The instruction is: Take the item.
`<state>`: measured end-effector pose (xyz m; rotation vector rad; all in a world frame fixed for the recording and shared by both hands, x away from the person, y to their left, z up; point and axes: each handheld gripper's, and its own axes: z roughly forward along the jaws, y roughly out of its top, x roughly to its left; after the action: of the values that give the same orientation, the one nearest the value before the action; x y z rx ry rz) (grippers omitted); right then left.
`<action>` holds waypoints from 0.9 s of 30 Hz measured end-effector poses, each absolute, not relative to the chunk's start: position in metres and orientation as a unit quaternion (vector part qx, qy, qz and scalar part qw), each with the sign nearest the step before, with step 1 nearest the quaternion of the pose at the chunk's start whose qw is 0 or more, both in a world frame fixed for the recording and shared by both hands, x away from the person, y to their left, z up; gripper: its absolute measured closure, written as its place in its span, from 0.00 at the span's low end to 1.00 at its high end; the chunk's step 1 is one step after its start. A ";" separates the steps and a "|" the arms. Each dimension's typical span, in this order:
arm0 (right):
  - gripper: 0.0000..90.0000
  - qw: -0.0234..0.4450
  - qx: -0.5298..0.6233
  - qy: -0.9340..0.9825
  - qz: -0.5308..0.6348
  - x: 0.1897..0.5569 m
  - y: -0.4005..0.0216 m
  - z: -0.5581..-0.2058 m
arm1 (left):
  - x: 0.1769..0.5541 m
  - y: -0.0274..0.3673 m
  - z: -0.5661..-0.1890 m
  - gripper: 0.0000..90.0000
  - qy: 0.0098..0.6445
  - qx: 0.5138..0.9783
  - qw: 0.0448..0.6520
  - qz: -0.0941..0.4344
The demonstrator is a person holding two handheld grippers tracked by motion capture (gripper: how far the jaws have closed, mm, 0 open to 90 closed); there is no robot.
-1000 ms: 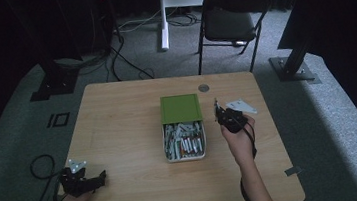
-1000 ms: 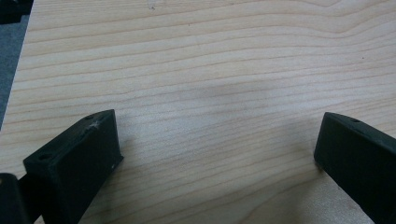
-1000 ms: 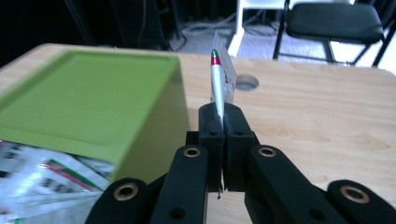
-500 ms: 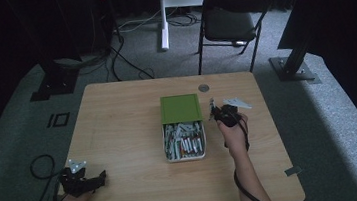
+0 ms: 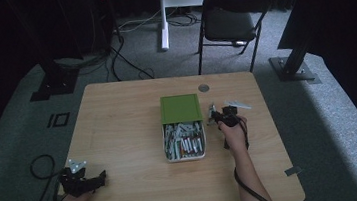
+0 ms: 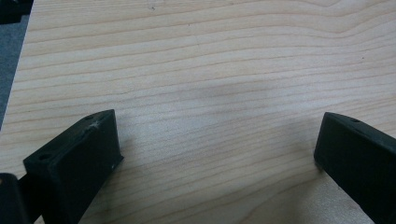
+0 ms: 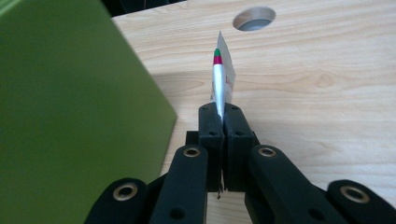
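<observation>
slim flat sachet (image 7: 218, 74) pinched in right gripper (image 7: 219, 109), beside green lid (image 7: 70, 102).

A: What blocks your right gripper (image 5: 214, 116)?
B: The box's raised green lid (image 5: 180, 108), close on its left.
A: And free room?
B: Bare table (image 5: 120, 137) toward the left edge; open wood near the right edge too.

One box (image 5: 183, 130); two grippers (one packet (image 7: 218, 77))
</observation>
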<state>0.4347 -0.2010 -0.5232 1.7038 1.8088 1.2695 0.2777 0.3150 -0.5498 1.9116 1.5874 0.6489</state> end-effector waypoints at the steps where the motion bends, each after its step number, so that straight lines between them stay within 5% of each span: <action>1: 0.98 0.174 0.604 0.639 0.444 0.434 -0.204 -0.524 | 0.278 0.315 -0.550 0.01 0.593 0.714 0.283 0.242; 10: 0.85 0.200 0.610 0.640 0.422 0.437 -0.224 -0.530 | 0.278 0.315 -0.550 0.01 0.593 0.714 0.283 0.242; 27: 0.40 0.223 0.588 0.683 0.372 0.441 -0.236 -0.540 | 0.278 0.315 -0.550 0.01 0.593 0.714 0.283 0.243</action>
<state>0.4408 -0.2359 -0.5399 1.6223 1.8868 1.0264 0.2777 0.3149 -0.5498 1.9115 1.5874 0.6494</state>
